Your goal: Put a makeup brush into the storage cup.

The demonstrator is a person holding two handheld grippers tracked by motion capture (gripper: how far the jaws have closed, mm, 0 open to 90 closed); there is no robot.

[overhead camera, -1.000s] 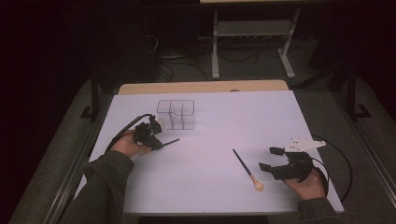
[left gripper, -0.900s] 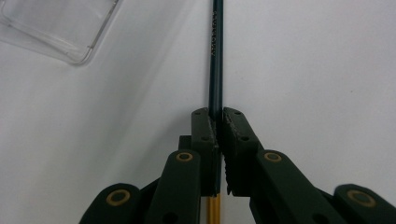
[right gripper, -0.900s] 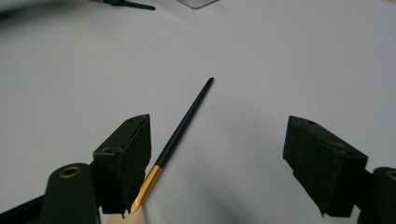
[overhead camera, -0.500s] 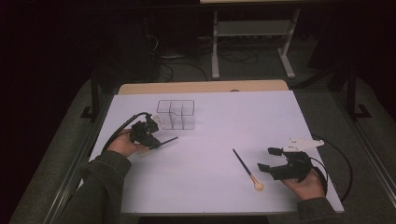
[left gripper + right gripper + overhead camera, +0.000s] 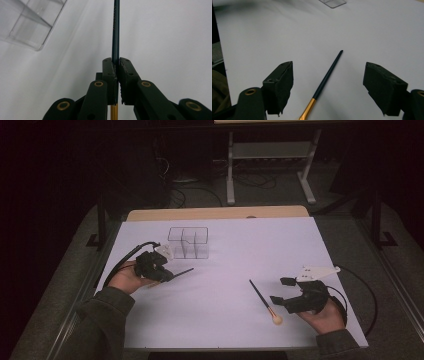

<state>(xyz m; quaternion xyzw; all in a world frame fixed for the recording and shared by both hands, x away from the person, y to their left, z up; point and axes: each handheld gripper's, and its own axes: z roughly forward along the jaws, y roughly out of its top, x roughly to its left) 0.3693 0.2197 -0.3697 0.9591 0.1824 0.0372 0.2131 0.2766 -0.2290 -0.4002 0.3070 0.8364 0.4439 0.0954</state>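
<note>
My left gripper [image 5: 169, 275] is at the left of the white table, shut on a thin dark brush handle [image 5: 184, 271] that sticks out to the right. In the left gripper view the pads [image 5: 110, 72] pinch the handle [image 5: 115, 30], and a gold ferrule [image 5: 114, 111] shows below them. A second brush [image 5: 261, 297] with a pale round tip lies on the table in front of my right gripper [image 5: 281, 290], which is open. In the right gripper view its dark handle [image 5: 325, 77] lies between the spread jaws of the right gripper [image 5: 328, 66], untouched.
A clear plastic box with dividers [image 5: 189, 242] stands on the white sheet [image 5: 240, 250] just beyond the left gripper, also seen as a clear box [image 5: 30, 22] at the upper left. A cable [image 5: 367, 295] trails right of the right hand. A wooden table edge [image 5: 215, 213] runs along the back.
The left hand has risen a little with the brush still pinched in its jaws. The right hand and the brush on the table have kept still.
</note>
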